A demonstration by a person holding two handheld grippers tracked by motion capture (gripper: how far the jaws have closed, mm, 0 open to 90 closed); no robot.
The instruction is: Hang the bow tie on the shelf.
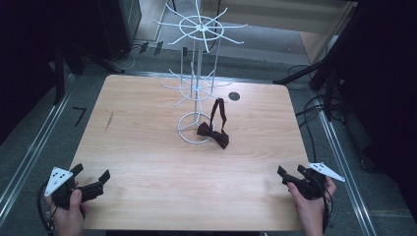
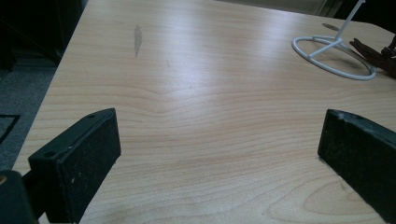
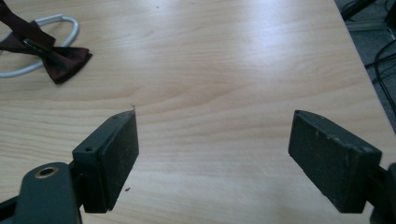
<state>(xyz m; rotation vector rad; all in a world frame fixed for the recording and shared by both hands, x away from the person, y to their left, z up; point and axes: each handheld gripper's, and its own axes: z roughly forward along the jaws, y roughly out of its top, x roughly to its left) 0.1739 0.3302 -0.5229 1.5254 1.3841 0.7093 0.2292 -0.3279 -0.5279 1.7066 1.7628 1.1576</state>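
A dark red bow tie [image 1: 213, 132] lies on the wooden table [image 1: 147, 157], its strap looped up against the white wire rack [image 1: 196, 83]; its body rests by the rack's ring base [image 1: 189, 135]. The bow tie [image 3: 51, 53] sits at the top left of the right gripper view and at the right edge of the left gripper view [image 2: 380, 56]. My left gripper [image 1: 91, 174] is open near the table's front left corner, nothing between its jaws. My right gripper [image 1: 291, 171] is open near the front right corner, also empty.
The rack stands at the table's back middle with several bare wire arms on two tiers. A dark round spot [image 1: 234, 96] marks the table right of the rack. Metal rails [image 1: 339, 147] and cables run along both sides of the table.
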